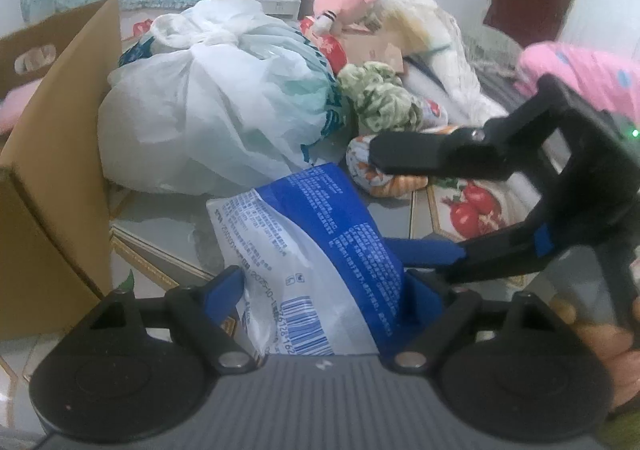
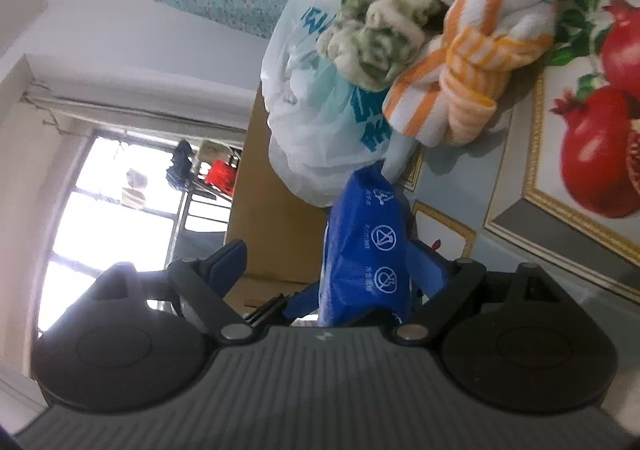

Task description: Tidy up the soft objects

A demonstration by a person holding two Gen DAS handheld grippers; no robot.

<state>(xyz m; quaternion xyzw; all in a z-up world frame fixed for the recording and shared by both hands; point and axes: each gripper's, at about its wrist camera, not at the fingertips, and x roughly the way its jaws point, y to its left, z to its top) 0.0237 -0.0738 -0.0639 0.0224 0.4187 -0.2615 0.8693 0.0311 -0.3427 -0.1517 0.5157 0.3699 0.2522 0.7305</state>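
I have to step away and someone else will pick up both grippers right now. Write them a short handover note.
Left gripper: jaws wide, the blue and white plastic pack sits between them; whether the pads press it is unclear.
Right gripper: jaws wide around the same pack's end, grip also unclear.
Things: tied white plastic bag, green and white cloth and orange striped towel lie loose on the tiled floor. The cardboard box stands left of the bag.
Done: nothing visibly sorted yet.
Left: probably move the pack, then the remaining soft items.
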